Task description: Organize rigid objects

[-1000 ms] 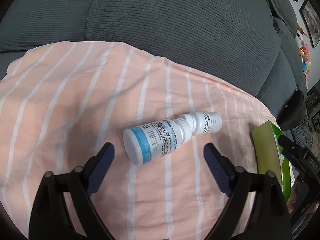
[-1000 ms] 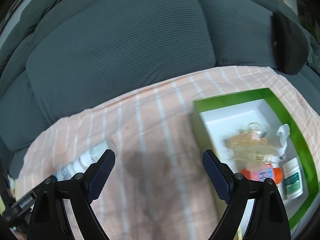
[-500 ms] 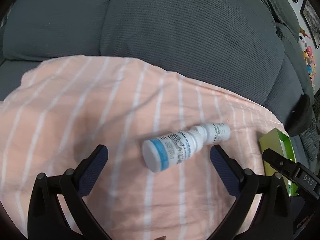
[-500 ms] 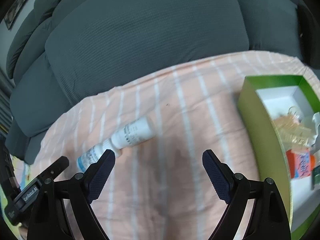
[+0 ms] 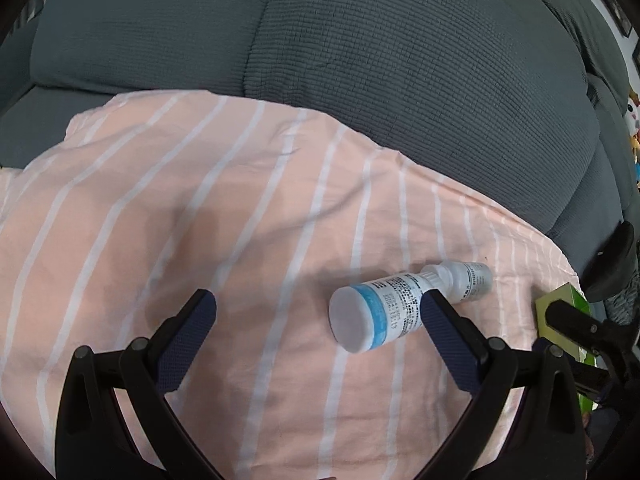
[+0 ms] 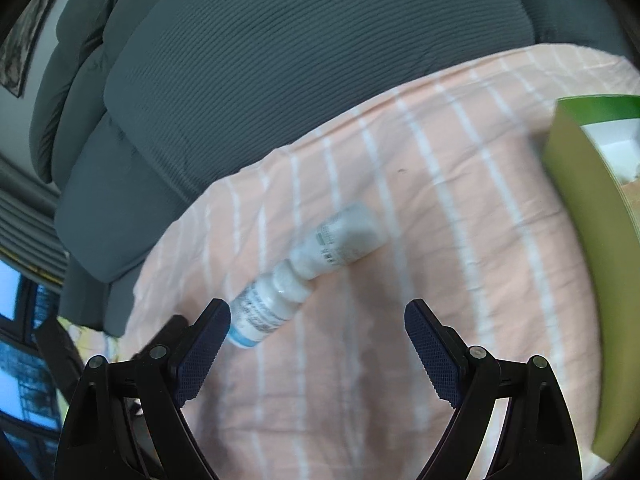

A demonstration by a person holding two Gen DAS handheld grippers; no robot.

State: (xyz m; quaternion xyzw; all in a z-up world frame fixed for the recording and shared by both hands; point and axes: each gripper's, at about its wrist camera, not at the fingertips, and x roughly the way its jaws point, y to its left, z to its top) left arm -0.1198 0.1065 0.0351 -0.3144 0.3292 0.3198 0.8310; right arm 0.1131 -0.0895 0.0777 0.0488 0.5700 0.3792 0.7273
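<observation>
One white bottle (image 5: pixel 404 304) with a blue band near its base lies on its side on a peach cloth (image 5: pixel 200 220) with white stripes, spread over a grey sofa (image 5: pixel 400 60). At the right edge of the cloth stands a green box (image 6: pixel 584 216) with a white inside; only a corner of its contents shows, too blurred to name. Grey cushions rise behind the cloth, and nothing lies between the bottle and the box. The left claw (image 5: pixel 316 322) hangs above the cloth with its jaws wide apart and empty; the bottle's base lies just inside its right finger, which hides part of the label. The right claw (image 6: pixel 318 330) is likewise spread and empty, with the bottle's banded end just beside its left finger and the cap pointing away toward the box.
</observation>
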